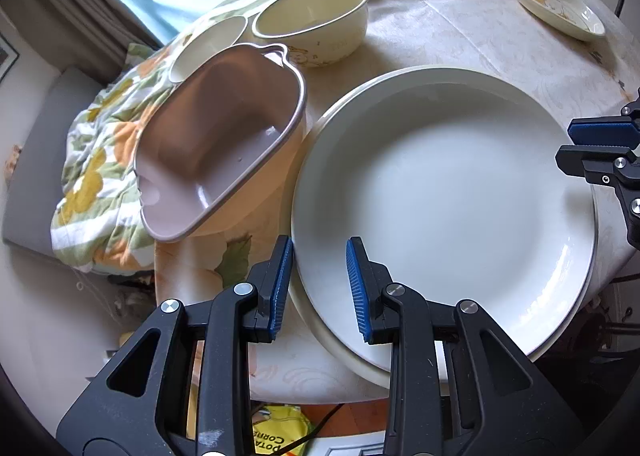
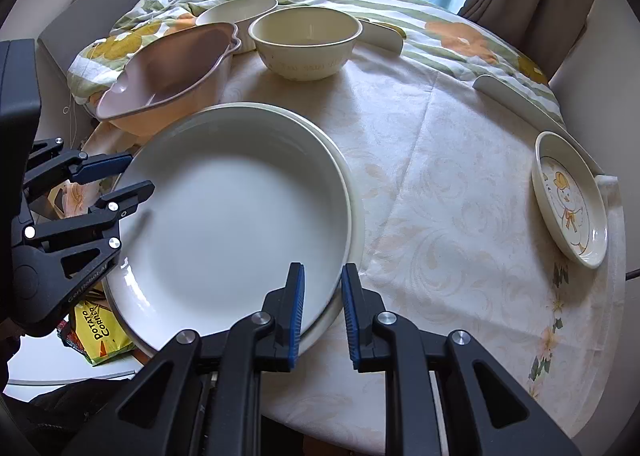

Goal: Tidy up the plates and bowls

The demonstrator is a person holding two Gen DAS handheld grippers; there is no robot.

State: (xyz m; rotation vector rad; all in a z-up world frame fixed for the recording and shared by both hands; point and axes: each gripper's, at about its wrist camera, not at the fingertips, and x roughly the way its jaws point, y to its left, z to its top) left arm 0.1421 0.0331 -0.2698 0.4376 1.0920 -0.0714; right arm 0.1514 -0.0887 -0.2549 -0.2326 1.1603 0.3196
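Observation:
A large white plate [image 1: 444, 192] lies stacked on another white plate [image 1: 344, 356] on the round table; the stack also shows in the right wrist view [image 2: 232, 216]. My left gripper [image 1: 320, 280] is open with its jaws on either side of the top plate's near-left rim. My right gripper [image 2: 322, 304] is open astride the rim on the opposite side; it also shows at the right edge of the left wrist view [image 1: 592, 148]. A pink oval dish [image 1: 216, 144], a cream bowl [image 1: 312, 24] and a white bowl [image 1: 208, 44] stand behind. A small duck plate [image 2: 570, 200] sits far right.
A floral blanket [image 1: 100, 176] is bunched at the table's left and far edges. The table [image 2: 440, 184] has a pale patterned cloth. A yellow snack bag [image 2: 100, 332] lies below the table edge. Curtains and a window are behind.

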